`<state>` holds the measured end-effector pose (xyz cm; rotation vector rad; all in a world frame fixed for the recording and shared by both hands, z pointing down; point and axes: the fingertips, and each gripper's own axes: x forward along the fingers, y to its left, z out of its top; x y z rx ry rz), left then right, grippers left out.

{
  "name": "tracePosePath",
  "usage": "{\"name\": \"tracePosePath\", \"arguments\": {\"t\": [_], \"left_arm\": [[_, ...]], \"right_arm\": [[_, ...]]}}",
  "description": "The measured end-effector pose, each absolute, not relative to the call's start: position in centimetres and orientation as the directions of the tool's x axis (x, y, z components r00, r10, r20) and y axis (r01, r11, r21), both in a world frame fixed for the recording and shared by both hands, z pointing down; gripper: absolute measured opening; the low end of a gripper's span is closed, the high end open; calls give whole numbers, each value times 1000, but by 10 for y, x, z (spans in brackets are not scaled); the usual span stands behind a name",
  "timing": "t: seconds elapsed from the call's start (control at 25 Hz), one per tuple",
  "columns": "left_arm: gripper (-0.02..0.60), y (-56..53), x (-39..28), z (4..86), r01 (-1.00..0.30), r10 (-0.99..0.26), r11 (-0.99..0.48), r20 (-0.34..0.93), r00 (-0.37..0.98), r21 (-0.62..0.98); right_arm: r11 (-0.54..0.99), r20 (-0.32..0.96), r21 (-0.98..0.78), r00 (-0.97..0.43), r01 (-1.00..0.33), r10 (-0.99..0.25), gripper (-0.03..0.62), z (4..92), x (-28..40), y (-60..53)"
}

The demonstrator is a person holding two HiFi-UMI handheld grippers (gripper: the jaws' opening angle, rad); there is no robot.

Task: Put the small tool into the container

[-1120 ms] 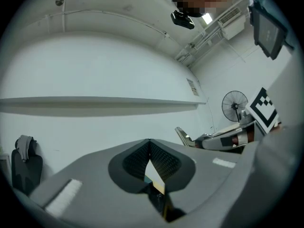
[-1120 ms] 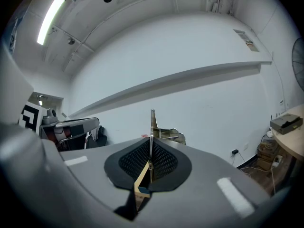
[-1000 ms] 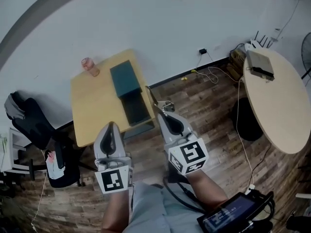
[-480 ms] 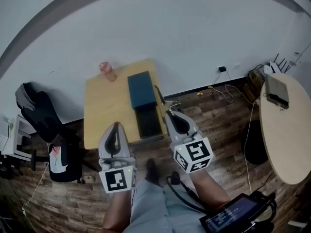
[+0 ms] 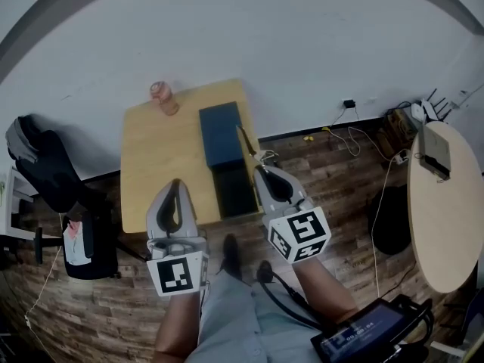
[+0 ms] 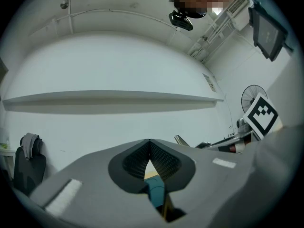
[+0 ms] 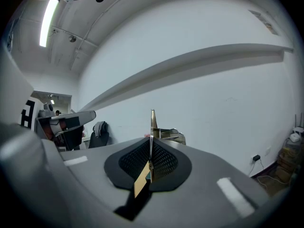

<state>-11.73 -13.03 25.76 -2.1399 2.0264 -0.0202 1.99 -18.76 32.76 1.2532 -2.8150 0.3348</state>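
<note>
Wood floor (image 5: 340,180), white wall behind, light counter (image 5: 151,172) pushed against the wall. Head view: dark teal container (image 5: 221,133) sits on the counter's right half, w/ a darker part running toward the near edge. A pink jar (image 5: 162,97) stands at the far-left corner, well apart from it.

Both tools hang in the air on the near side of the counter. L tool (image 5: 175,186) is over the counter's near edge, R tool (image 5: 261,171) just beside the container's right side.

R tool is clenched on the slim metal implement (image 5: 246,141), which sticks out fwd past its tips, over the container's right edge. R gripper view shows what the head view can't: the pads are tight on the thin strip, which stands edge-on. It also seems to show a looped part near the jaw tips, prob. a handle, but it's too small to be sure.

L gripper view shows its jaws meeting at the tips w/ nothing held. Only a slice of teal container and counter is visible through the gap below.
</note>
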Motion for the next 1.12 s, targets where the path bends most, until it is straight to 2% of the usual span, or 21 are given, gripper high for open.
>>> {"name": "tracePosePath", "arguments": {"t": [0.6,1.12], "left_arm": [[9,-178,-188,324,-994,-999,-50,17,49,-94],[9,-188,-215,352,-996,-997,-44,67,39,-78]], "right_arm": [[544,369,-287,-615,-789,-697,3,456,-25,-223],[476,499,-322,-574,-818,-649,3,527,-36,-218]]}}
